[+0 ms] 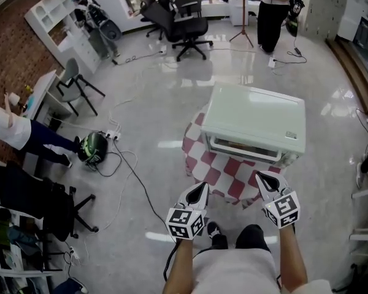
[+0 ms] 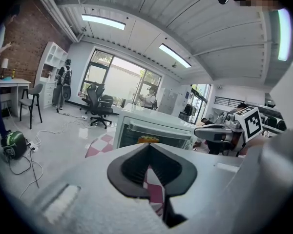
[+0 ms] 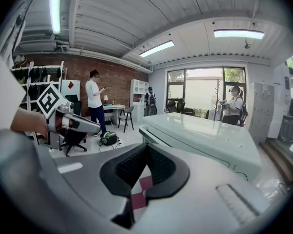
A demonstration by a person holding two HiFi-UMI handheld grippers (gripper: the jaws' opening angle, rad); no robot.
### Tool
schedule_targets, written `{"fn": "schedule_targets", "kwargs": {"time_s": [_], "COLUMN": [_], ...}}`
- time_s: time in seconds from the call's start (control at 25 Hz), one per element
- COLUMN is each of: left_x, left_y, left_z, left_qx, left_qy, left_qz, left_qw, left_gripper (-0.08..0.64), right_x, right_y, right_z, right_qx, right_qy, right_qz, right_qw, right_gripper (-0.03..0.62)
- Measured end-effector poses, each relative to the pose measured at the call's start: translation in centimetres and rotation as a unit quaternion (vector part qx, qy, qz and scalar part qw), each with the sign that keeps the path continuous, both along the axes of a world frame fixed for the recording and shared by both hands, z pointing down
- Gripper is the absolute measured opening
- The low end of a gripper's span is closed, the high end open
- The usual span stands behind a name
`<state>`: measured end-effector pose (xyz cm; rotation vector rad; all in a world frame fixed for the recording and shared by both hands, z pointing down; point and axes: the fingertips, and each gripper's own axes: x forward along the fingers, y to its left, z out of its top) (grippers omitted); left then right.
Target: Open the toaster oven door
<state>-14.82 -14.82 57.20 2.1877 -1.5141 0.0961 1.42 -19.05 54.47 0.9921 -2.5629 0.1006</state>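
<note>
Here the toaster oven point(image 1: 254, 118) sits on a small table draped in a red-and-white checked cloth point(image 1: 224, 171). It is straight ahead of the person, with its door point(image 1: 241, 147) shut and facing both grippers. The left gripper point(image 1: 200, 192) and the right gripper point(image 1: 268, 180) are held short of the table's near edge and touch nothing. Each has its jaws pressed together at the tips and is empty, with only checked cloth showing through the slit below. The door's long axis runs side to side across their line of approach. Its handle point(image 2: 155, 129), a pale bar along the top edge in the left gripper view, would therefore be met crosswise. The right gripper looks nearer, in front of the door's right half, while the left is off the oven's left front corner. In the head view the door is steeply foreshortened and the handle barely reads. The hinge edge cannot be made out, though a top handle suggests the door drops downward. Something orange behind the glass is too small to name.
</note>
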Motion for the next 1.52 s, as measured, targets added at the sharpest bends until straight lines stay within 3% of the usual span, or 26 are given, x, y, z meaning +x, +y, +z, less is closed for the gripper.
{"fn": "schedule_targets", "kwargs": {"time_s": [0.28, 0.52, 0.6, 0.68, 0.76, 0.88, 1.04, 1.28, 1.4, 1.52], "left_x": [0.3, 2.3, 2.8, 3.0, 3.2, 4.2, 5.3, 5.7, 5.6, 5.6], "left_y": [-0.8, -1.3, -1.4, -1.6, -1.6, -1.6, -1.5, -1.1, -0.8, -0.3], "left_z": [0.6, -0.3, -0.4, -0.3, 0.3, 0.6, -0.3, -0.3, 0.1, 0.1], "left_qx": [0.003, 0.003, 0.005, -0.003, -0.038, -0.067, -0.036, -0.018, -0.027, -0.032], "left_qy": [0.014, -0.003, -0.007, -0.012, -0.007, 0.004, -0.042, -0.053, -0.056, -0.059], "left_qz": [0.02, 0.051, 0.06, 0.062, 0.063, 0.074, 0.088, 0.097, 0.095, 0.096], "left_qw": [0.9997, 0.9987, 0.9982, 0.998, 0.9973, 0.995, 0.9946, 0.9937, 0.9935, 0.993], "left_gripper": [0.005, 0.005, 0.005, 0.005, 0.005, 0.005, 0.005, 0.005, 0.005, 0.005], "right_x": [-1.2, -0.5, -0.2, 0.1, 0.1, -0.2, -0.6, -0.3, 0.3, 1.0], "right_y": [0.2, -1.7, -2.7, -3.8, -4.6, -5.0, -5.2, -5.9, -6.5, -7.2], "right_z": [0.9, 1.9, 2.6, 3.3, 3.7, 4.3, 5.3, 6.9, 7.9, 8.8], "right_qx": [0.025, 0.026, 0.039, 0.062, 0.07, 0.055, 0.042, 0.036, 0.034, 0.05], "right_qy": [0.088, 0.158, 0.21, 0.283, 0.326, 0.335, 0.357, 0.404, 0.437, 0.492], "right_qz": [-0.018, -0.025, -0.028, -0.032, -0.039, -0.05, -0.072, -0.095, -0.096, -0.089], "right_qw": [0.996, 0.987, 0.977, 0.957, 0.942, 0.939, 0.93, 0.909, 0.894, 0.865], "right_gripper": [0.005, 0.005, 0.005, 0.006, 0.024, 0.046, 0.102, 0.183, 0.186, 0.176]}}
